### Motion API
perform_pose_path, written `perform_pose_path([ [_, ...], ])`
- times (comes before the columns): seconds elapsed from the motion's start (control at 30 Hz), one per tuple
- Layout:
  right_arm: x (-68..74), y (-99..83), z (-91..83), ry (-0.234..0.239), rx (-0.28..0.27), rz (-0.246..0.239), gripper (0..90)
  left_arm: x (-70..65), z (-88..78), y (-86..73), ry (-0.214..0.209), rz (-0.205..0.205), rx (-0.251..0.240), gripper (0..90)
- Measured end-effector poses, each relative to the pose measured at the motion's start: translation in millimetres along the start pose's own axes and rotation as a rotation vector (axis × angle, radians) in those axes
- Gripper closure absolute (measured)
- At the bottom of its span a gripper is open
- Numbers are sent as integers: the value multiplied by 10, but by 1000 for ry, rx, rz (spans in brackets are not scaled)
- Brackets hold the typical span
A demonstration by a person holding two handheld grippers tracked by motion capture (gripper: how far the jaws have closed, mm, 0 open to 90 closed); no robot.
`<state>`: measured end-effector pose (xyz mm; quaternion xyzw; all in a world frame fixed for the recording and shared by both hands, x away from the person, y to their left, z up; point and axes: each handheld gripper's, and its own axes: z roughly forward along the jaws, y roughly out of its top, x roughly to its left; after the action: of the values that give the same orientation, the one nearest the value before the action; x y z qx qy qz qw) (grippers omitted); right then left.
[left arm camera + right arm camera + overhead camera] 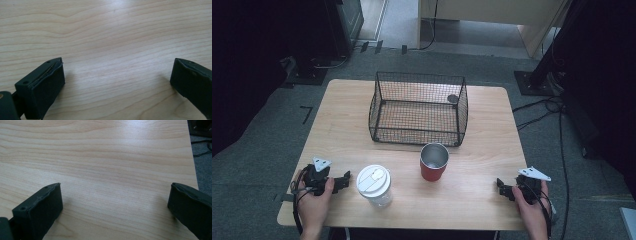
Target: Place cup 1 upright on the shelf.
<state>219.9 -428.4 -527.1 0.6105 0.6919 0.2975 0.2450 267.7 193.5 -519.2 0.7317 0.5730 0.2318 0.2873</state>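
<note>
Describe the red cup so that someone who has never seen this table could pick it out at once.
Start at the black wire basket in the middle of the wooden table. Just in front of its near right corner stands the red cup, upright and open, with a bare metal inside. Its neighbour to the left, the white cup, has a lid on; the red one has none.

Table (352,145): pale wood grain. Basket (418,107): black wire mesh. Tumbler (433,162): red, silver inside. Lidded cup (374,185): white. Tongs black.
</note>
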Motion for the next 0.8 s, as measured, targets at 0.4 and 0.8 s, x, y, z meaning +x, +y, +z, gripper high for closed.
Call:
perform_pose_path([
  [0.4, 115, 105, -156, -66, -83, -30, 33, 26, -6, -6, 0, 3, 0, 0],
  [0.8, 380, 329, -315, 52, -92, -70, 5, 26, -6, -7, 0, 3, 0, 0],
])
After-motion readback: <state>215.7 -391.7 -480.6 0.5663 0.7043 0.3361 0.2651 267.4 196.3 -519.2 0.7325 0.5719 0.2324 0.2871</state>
